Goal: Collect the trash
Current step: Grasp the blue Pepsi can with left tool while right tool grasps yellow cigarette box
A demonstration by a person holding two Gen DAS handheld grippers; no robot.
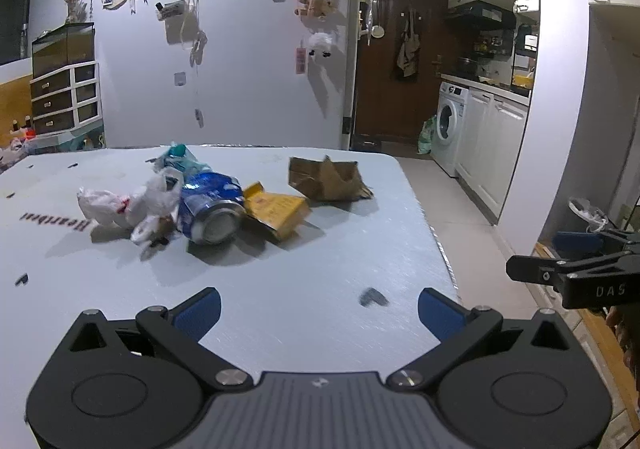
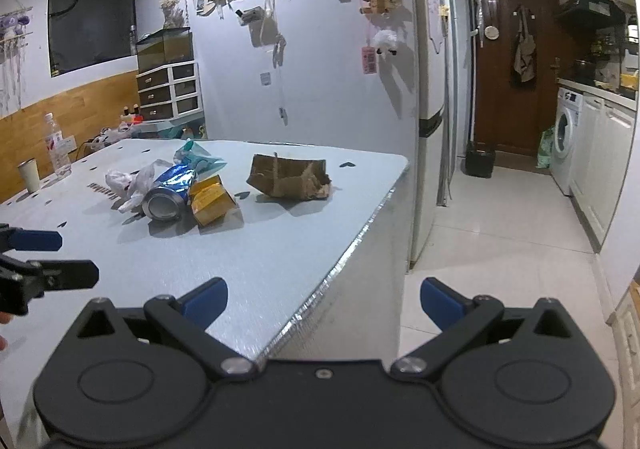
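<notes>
Your left gripper [image 1: 319, 308] and right gripper [image 2: 324, 303] gape wide, empty; nothing's collected yet; reach first for the crushed can [image 1: 212, 209].

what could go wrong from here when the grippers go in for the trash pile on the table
1. The crushed blue can lies on its side, touching the yellow box and white plastic bag; a grab may roll it or drag its neighbours.
2. The torn brown cardboard sits nearest the table edge; a nudge could push it to the floor.
3. Both the left gripper and right gripper are open and close together; they could collide.
</notes>
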